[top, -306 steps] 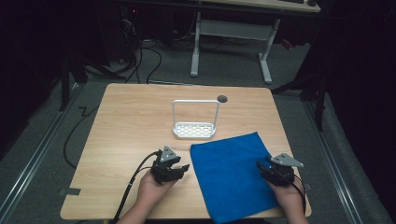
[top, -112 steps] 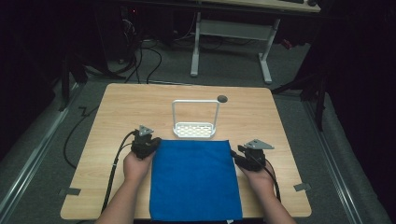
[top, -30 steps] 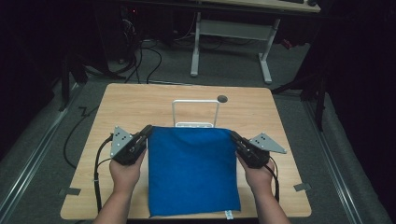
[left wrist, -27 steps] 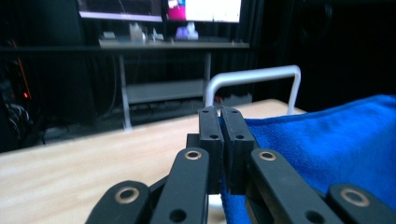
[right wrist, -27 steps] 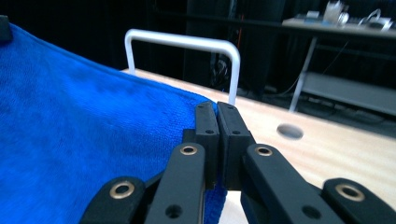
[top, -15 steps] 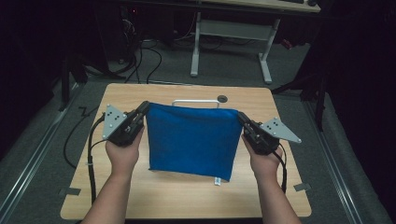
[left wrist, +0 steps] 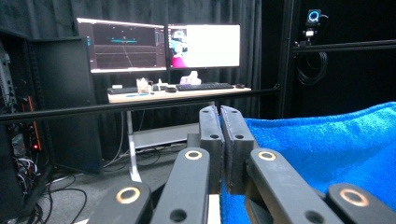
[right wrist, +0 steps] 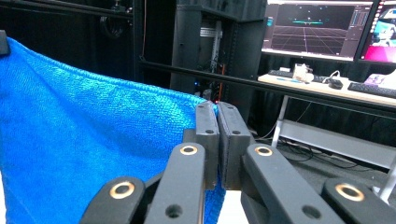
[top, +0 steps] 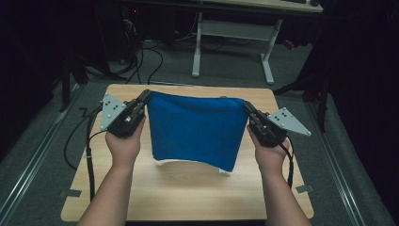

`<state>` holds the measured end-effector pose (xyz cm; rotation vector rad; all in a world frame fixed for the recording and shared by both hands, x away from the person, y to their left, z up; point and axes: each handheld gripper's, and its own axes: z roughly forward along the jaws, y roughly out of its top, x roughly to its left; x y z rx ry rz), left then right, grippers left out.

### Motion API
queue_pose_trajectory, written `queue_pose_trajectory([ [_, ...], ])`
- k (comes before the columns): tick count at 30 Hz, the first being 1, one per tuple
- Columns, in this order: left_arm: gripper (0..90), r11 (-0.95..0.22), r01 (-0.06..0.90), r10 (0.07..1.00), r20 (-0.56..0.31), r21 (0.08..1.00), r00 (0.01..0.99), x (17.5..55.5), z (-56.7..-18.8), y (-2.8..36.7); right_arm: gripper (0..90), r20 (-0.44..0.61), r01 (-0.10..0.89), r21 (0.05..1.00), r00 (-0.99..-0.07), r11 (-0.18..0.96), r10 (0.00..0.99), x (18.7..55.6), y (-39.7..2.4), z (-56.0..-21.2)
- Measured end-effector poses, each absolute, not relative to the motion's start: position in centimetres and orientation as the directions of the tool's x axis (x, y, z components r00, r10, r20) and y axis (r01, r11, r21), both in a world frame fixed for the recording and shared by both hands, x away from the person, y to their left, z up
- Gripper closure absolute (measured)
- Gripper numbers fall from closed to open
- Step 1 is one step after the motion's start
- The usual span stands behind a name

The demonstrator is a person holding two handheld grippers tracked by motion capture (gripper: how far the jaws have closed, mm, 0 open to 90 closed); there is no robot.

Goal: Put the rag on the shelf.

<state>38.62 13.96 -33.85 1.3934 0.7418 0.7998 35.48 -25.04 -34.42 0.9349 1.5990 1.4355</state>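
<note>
Jaws of the left gripper (top: 146,96) are pressed together on the upper left corner of the blue towel (top: 195,127); its own view shows the two black jaws (left wrist: 219,112) closed with blue pile caught between them and spreading off toward 3 o'clock. The right gripper (top: 245,106) pinches the opposite upper corner the same way, jaws tight, cloth running off toward 9 o'clock in the right gripper view (right wrist: 84,140). Stretched between the two, the towel hangs as a sheet above the wooden table (top: 188,197), top edge nearly level, bottom edge sagging lower toward 5 o'clock. Bare tabletop lies under and in front of it toward 6 o'clock. Beyond the table's far edge, at 12 o'clock, stands a white desk frame (top: 233,33) on grey floor.
</note>
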Motion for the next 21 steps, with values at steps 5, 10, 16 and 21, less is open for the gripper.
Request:
queue_pose_trajectory([
  [5, 88.7, 0.000, -0.041, 0.844, 0.022, 0.999, 0.536, 39.1, -33.9, 13.9, 88.7, -0.065, 0.029, 0.996, -0.424, 0.085, 0.904, 35.9, -25.0, -34.5],
  [10, 88.7, 0.000, -0.038, 0.850, 0.021, 0.999, 0.527, 39.4, -34.2, 13.9, 88.7, -0.065, 0.031, 0.996, -0.422, 0.087, 0.904, 36.3, -24.9, -34.6],
  [16, 88.7, -0.029, -0.032, 0.857, 0.041, 0.999, 0.514, 41.1, -34.1, 13.7, 88.8, -0.065, 0.050, 0.994, -0.409, 0.094, 0.910, 38.1, -24.7, -34.2],
  [21, 88.7, -0.076, -0.013, 0.862, 0.072, 0.997, 0.502, 43.4, -34.1, 13.3, 88.8, -0.049, 0.082, 0.993, -0.397, 0.088, 0.916, 40.8, -24.8, -33.9],
])
